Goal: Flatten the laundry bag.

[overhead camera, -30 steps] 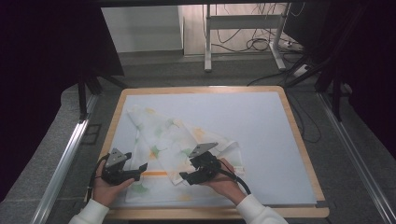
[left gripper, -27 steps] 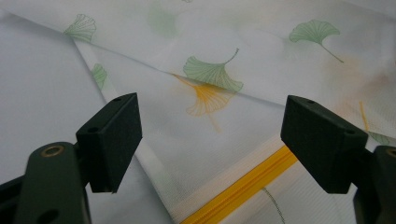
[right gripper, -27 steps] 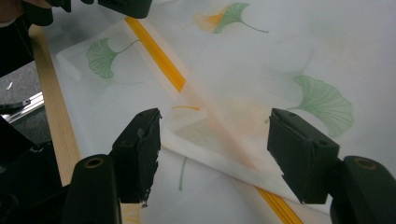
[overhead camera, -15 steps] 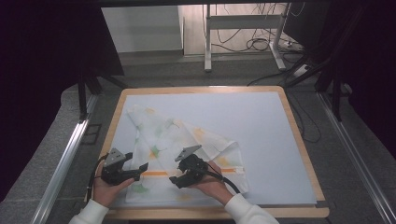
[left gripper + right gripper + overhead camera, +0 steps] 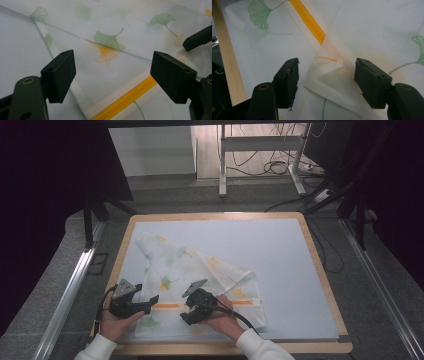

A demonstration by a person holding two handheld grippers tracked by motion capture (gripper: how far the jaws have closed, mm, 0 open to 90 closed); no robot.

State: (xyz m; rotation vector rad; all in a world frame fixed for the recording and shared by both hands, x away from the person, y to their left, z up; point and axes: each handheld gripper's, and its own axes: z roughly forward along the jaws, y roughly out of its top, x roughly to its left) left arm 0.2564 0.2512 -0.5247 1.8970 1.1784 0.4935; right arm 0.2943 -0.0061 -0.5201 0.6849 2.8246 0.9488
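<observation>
Two grippers over a leaf-print mesh bag on a white mat

High view: the bag [image 5: 200, 280] lies crumpled and partly folded on the near-left part of the mat [image 5: 285, 255]; the left gripper [image 5: 150, 301] sits at the bag's left edge, the right gripper [image 5: 186, 316] over its near middle, both close to the orange zip [image 5: 167, 306]. Left gripper view: the jaws stand wide with nothing between the pads — the bag's white hem and the zip [image 5: 127, 100] lie below them, the mat [image 5: 17, 50] to the left. Right gripper view: the jaws stand wide either side of a folded corner [image 5: 329, 80] of the bag, not touching it; the zip [image 5: 308, 22] runs away above, the wooden rim [image 5: 227, 62] at left.
</observation>
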